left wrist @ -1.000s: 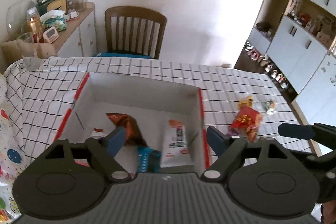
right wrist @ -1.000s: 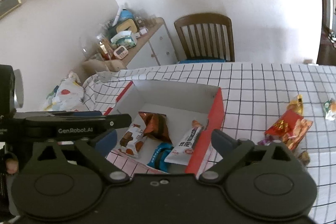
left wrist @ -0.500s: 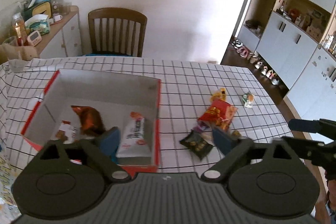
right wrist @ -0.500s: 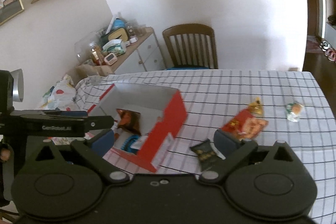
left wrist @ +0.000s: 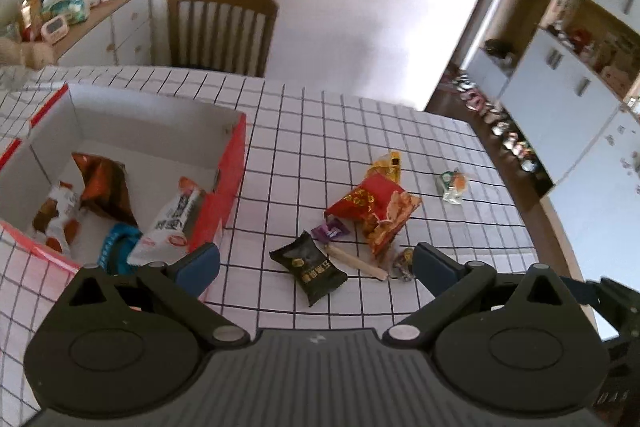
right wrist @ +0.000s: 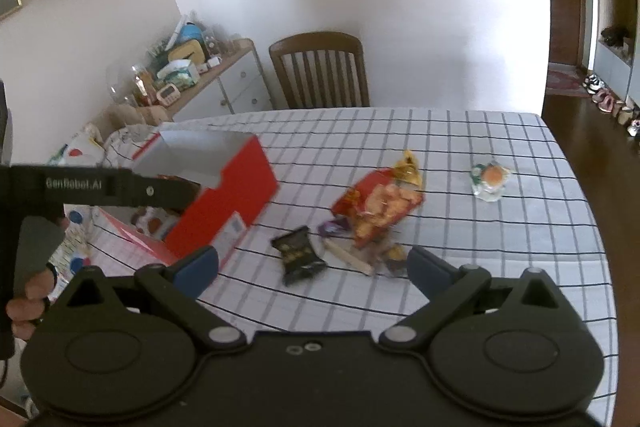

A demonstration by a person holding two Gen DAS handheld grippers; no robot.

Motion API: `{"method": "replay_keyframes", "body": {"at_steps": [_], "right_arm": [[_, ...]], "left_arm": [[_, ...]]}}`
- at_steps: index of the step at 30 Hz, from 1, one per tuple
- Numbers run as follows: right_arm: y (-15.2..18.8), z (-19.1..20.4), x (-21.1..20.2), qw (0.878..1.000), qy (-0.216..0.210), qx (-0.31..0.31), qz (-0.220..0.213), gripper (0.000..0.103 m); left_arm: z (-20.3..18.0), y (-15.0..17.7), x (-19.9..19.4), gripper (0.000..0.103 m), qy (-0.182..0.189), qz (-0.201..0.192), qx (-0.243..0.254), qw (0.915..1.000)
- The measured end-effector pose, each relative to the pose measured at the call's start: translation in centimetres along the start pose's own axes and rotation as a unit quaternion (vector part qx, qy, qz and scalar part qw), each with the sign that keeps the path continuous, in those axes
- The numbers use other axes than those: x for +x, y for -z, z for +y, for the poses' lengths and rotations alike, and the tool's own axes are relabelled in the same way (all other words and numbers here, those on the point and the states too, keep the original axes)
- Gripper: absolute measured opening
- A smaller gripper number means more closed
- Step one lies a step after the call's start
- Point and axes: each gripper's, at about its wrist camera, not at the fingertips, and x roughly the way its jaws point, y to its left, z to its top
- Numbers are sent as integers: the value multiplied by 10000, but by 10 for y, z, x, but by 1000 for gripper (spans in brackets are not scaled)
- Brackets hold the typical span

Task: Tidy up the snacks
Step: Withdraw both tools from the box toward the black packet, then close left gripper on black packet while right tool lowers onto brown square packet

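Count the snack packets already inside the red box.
4 visible in the red box: brown-and-white packet at left, orange-brown bag beside it, blue packet nearest, white bar along the right wall. More may hide beneath.

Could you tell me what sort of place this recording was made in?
Most likely a home dining area: a table under a checked tablecloth, a wooden chair against the wall, a cluttered sideboard, and shoes lined up by a door.
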Motion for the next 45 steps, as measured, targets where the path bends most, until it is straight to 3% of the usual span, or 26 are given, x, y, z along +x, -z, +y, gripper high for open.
{"method": "replay_keyframes", "body": {"at_steps": [10, 24, 27, 31, 37, 43, 45], "right_arm": [[13, -41, 27, 9994, 205, -74, 285, 92], [13, -65, 79, 9968, 277, -272, 705, 74], [10, -68, 89, 9965, 223, -276, 756, 69], [9, -67, 102, 9955, 165, -417, 838, 53], [7, -64, 121, 9940, 129, -560, 934, 45], [4, -64, 139, 9929, 109, -544, 1051, 34], [4, -63, 143, 9925, 106, -562, 1085, 32]], "left_arm": [[-30, 9, 61, 103, -422, 466, -203, 9978], [-11, 19, 136, 103, -1005, 1109, -960, 9841], [-5, 21, 146, 103, -1044, 1166, -1153, 9809], [-2, 20, 156, 103, -1058, 1188, -1286, 9788], [1, 18, 167, 102, -1184, 1199, -1406, 9756], [3, 18, 174, 89, -1110, 1229, -1415, 9760], [4, 18, 176, 78, -1118, 1242, -1446, 9753]]}}
